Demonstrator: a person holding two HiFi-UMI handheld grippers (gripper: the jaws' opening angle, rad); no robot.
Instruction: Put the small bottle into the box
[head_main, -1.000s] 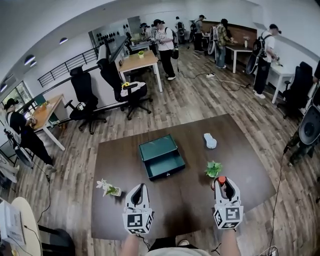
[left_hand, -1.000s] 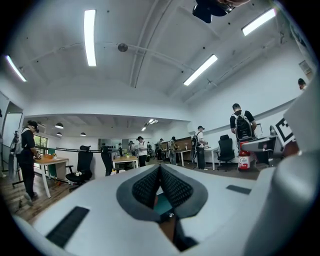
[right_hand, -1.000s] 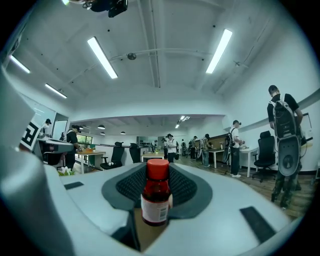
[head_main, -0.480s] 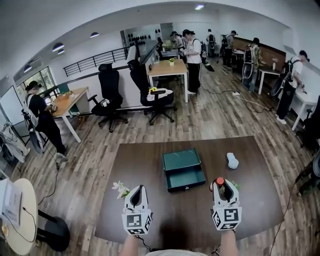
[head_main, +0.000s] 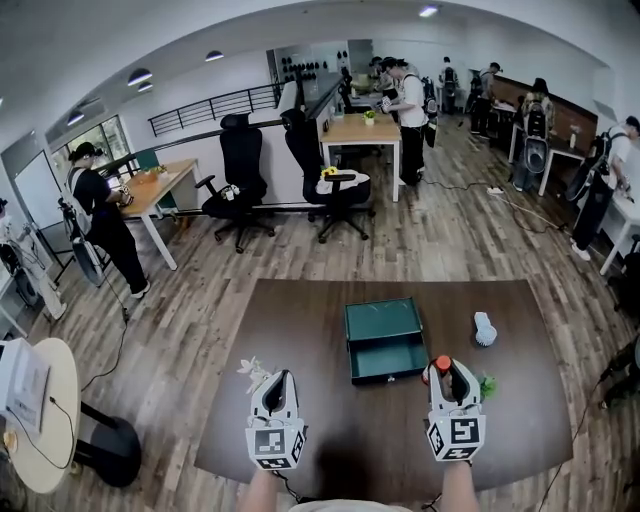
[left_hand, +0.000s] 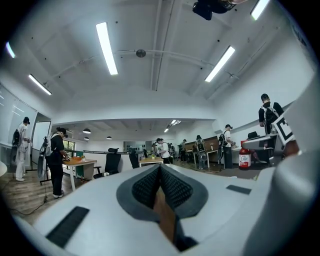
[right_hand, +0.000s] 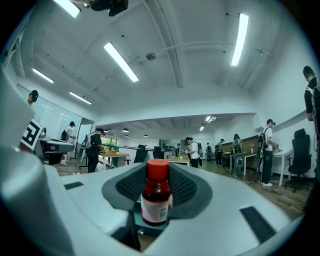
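The small bottle (head_main: 440, 364), dark red with a red cap and a pale label, stands upright between the jaws of my right gripper (head_main: 452, 372). In the right gripper view the pads press on both sides of the bottle (right_hand: 156, 198), so that gripper (right_hand: 157, 180) is shut on it. The open green box (head_main: 385, 340) lies on the dark table (head_main: 330, 450), just left of and beyond the bottle. My left gripper (head_main: 277, 385) hovers at the near left, and its jaws (left_hand: 160, 172) are shut with nothing between them. The bottle (left_hand: 244, 157) also shows at the right in the left gripper view.
A small white-flowered plant (head_main: 254, 371) sits just left of my left gripper. A green plant (head_main: 487, 385) stands right of my right gripper, and a white brush-like thing (head_main: 485, 329) lies beyond it. Office chairs, desks and several people fill the room behind the table.
Both grippers have moved left across the table. The bottle has left the green plant's side and now sits by the box's front right corner. The left gripper has come beside the flowered plant.
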